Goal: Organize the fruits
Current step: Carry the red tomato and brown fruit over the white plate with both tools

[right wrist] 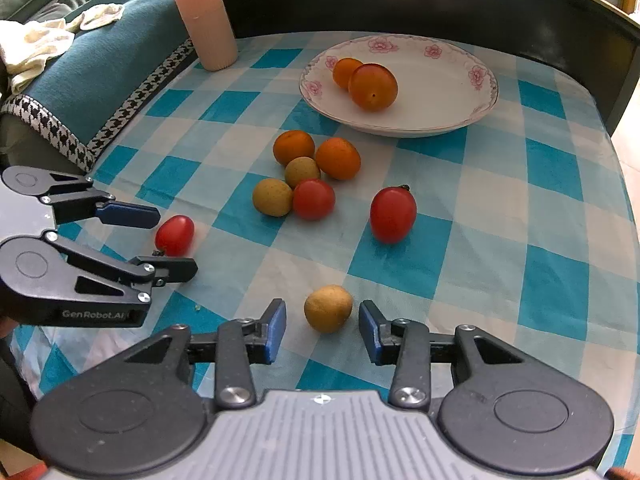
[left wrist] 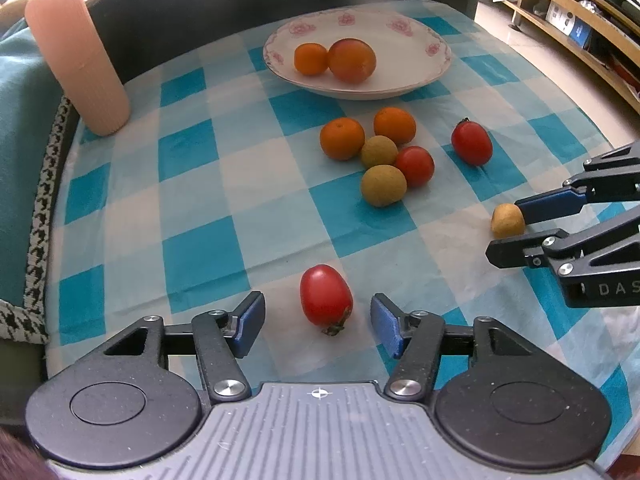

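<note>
My left gripper (left wrist: 317, 322) is open around a red tomato (left wrist: 325, 300) on the checked cloth, pads apart from it; it also shows in the right wrist view (right wrist: 172, 234). My right gripper (right wrist: 322, 330) is open around a tan longan (right wrist: 328, 307), not touching; it also shows in the left wrist view (left wrist: 505, 229). A white floral plate (left wrist: 404, 80) holds two orange fruits (left wrist: 352, 60). In front of it lies a cluster: two oranges (left wrist: 342, 138), two longans (left wrist: 383, 185) and a tomato (left wrist: 415, 166). Another tomato (left wrist: 472, 143) lies apart to the right.
A pink ribbed cup (left wrist: 78, 56) stands at the back left, next to a teal cushion (left wrist: 20, 160). A dark table rim (right wrist: 440, 4) runs behind the plate. Wooden shelves (left wrist: 580, 20) stand beyond the table's right edge.
</note>
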Demonstrator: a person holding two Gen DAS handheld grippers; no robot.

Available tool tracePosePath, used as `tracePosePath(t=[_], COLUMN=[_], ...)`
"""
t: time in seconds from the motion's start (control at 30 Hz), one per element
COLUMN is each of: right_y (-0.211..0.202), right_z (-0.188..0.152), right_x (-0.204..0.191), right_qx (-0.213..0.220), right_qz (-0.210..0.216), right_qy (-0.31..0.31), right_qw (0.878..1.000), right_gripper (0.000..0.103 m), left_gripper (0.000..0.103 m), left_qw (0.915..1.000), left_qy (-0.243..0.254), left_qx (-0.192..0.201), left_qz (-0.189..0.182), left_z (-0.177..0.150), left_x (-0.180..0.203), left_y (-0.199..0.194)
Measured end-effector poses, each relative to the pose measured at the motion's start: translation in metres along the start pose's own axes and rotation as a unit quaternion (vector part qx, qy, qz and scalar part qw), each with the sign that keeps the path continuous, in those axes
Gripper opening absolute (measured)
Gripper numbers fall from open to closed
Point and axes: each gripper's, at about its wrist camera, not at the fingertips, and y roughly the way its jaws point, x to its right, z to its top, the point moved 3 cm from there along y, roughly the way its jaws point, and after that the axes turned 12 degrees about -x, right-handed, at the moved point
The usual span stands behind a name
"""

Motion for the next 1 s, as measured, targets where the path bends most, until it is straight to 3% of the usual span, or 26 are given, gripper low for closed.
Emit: tracePosePath(t=[0.3,0.57,0.73,1.0], right_y=[0.001,0.0024,0.0019,-0.0034], right_z=[-0.0005,0.0003,0.0007,0.0042], right_x=[-0.0051,-0.0066,-0.0044,-0.0022], right_qx=[0.0,-0.003,-0.003,0.007], right_qz=[-0.017,-0.022,-0.039,-0.043], right_qy=[-0.011,-0.018,-0.014,-0.005], right_qw=[1.0,1.0,0.999,0.999], right_gripper=[0.053,0.052,0.04,0.04], left_gripper=[0.061,0.049,0.034,0.034], left_qw=[1.0,1.0,1.0,1.0], left_qy=[0.008,0.006,0.002,0.003], left_qx=[0.004,0.001,0.001,0.005], left_qz=[0.002,-0.006,-0.001,-0.007], left_z=[-0.0009,0.0012,0.0029,0.0078], left_x=[0.0038,0.0067,0.0066,0.0093], left_y=[-0.0022,-0.0022,-0.0037,-0.0065])
